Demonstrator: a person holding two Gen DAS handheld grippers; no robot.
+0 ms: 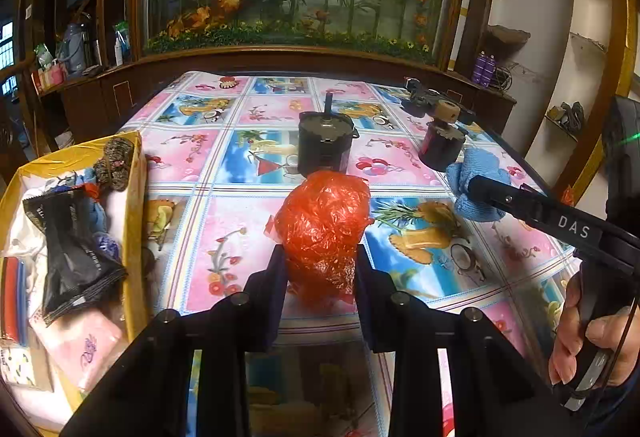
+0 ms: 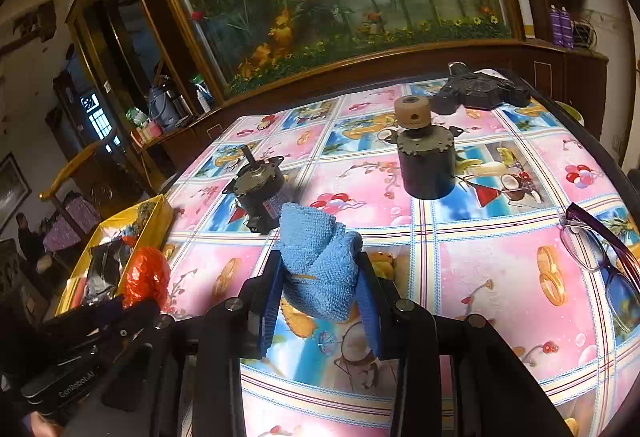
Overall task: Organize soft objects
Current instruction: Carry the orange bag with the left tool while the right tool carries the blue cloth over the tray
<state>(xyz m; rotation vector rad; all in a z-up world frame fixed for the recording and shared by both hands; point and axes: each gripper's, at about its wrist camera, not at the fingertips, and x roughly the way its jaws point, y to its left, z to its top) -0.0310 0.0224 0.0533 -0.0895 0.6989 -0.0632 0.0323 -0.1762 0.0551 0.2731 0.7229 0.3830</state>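
Note:
My left gripper is shut on a crumpled orange plastic bag, held above the table with the pads pressing its lower part. That bag also shows at the left in the right wrist view. My right gripper is shut on a folded blue cloth, which sticks up between the blue pads. The cloth and the right gripper's arm appear at the right in the left wrist view. A yellow box on the left holds soft items: a black packet, a pink pack, bits of fabric.
A table with a colourful pink and blue cloth carries two dark motors, a black device at the far edge and purple glasses at the right. A person's hand grips the right handle. A wooden cabinet stands behind.

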